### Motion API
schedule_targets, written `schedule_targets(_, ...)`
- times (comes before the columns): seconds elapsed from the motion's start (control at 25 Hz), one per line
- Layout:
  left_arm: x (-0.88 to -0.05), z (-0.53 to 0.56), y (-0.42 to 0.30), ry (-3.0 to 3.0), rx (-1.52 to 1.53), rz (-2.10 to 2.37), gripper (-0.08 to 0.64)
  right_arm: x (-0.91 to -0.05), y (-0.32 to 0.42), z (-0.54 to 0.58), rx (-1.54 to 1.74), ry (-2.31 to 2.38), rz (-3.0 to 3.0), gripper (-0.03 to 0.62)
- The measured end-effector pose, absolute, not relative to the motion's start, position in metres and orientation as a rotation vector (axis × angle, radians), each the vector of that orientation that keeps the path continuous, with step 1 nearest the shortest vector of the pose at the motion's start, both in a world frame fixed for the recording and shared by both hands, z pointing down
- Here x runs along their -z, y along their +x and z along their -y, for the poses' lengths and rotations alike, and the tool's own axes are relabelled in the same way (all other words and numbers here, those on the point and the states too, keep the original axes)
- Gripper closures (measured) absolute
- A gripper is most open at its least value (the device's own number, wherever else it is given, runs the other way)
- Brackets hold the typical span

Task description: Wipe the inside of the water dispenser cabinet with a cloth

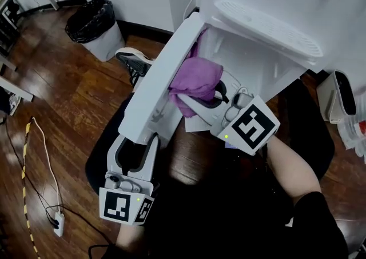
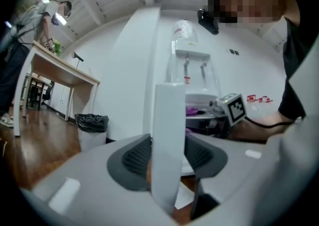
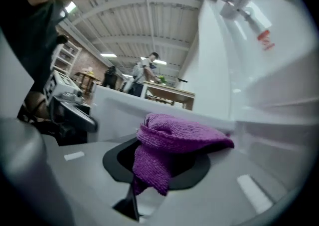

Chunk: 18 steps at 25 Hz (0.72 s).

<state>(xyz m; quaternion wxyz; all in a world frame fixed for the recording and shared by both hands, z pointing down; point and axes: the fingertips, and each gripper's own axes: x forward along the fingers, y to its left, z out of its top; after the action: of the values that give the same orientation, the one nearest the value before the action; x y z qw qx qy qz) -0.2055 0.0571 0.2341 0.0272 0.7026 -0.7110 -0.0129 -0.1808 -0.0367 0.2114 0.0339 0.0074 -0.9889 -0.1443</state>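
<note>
The cloth is showing solid purple. The water dispenser and its cabinet door are gleaming plain white. The left gripper and right gripper are showing pale grey with dark pads, their cubes wearing black-and-white square markers. The wooden floor is glowing reddish brown; the bin liner is shining black.

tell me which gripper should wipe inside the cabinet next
Right: the right gripper is shut on the purple cloth at the cabinet opening; the left gripper clamps the open door.

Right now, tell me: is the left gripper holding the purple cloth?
No, the left gripper clamps the white cabinet door; the purple cloth sits in the right gripper.
</note>
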Motion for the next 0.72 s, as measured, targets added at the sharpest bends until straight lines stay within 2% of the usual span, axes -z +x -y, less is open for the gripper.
schedule_targets(0.2,-0.234,-0.057,-0.209,2.214,0.062,2.180,0.341,-0.221,-0.192,-0.044,0.552,-0.374,2.944,0.485)
schedule_targets(0.52,-0.237,-0.059,-0.202,2.250,0.076,2.126,0.341,-0.244,-0.171,0.145,0.314,0.429,2.999,0.485)
schedule_targets(0.72,-0.233,-0.057,-0.201,2.283,0.108,2.113,0.341,-0.210,-0.186,0.101,0.276,0.247,3.095,0.483)
